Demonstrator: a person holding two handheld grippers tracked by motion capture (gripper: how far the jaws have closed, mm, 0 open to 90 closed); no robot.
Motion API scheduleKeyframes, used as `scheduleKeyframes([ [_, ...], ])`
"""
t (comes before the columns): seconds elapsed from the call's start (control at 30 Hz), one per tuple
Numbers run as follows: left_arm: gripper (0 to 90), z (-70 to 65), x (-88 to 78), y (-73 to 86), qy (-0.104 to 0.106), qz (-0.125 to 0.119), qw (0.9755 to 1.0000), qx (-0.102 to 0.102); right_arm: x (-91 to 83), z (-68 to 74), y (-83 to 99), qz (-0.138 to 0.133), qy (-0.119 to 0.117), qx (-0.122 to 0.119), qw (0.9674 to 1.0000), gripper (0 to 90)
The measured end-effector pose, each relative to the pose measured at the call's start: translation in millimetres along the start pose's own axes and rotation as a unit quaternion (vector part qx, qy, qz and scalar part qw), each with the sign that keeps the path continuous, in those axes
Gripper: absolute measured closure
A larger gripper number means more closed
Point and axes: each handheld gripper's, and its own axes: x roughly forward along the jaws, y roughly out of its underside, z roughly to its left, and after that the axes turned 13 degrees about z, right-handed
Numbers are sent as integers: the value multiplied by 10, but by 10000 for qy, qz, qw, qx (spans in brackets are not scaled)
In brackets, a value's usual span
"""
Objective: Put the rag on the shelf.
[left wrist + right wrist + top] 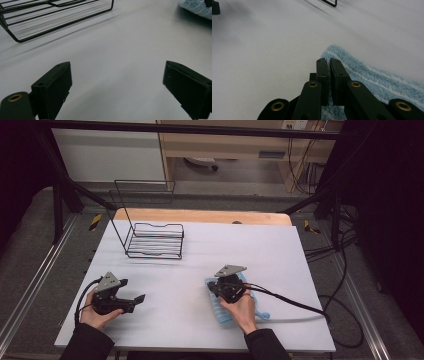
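— What's in the wire rack (155, 240)?
— Nothing; it sits at eleven o'clock on the table (200, 320).
— The jaws?
— Left gripper (136, 301) spread; right gripper (329, 62) pressed together over the blue towel (372, 77), at five o'clock.

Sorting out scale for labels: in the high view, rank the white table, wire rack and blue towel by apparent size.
1. White table
2. Wire rack
3. Blue towel, partly hidden under the right gripper and hand, so its full size is unsure.
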Motion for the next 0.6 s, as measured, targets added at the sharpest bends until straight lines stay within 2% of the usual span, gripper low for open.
scheduleKeyframes([
  [0.1, 87, 0, 0, 1, -3, -1, 10000, -6, 57, 38, -64, -8, -61, 16, 10000, 868],
  [0.4, 86, 5, 2, 2, -17, 16, 10000, -2, 362, 292, -392, 5, -274, 3, 9996, 868],
  [0.6, 86, 0, 9, 2, -8, 56, 10000, 19, 580, 394, -476, 49, -420, 62, 9991, 863],
])
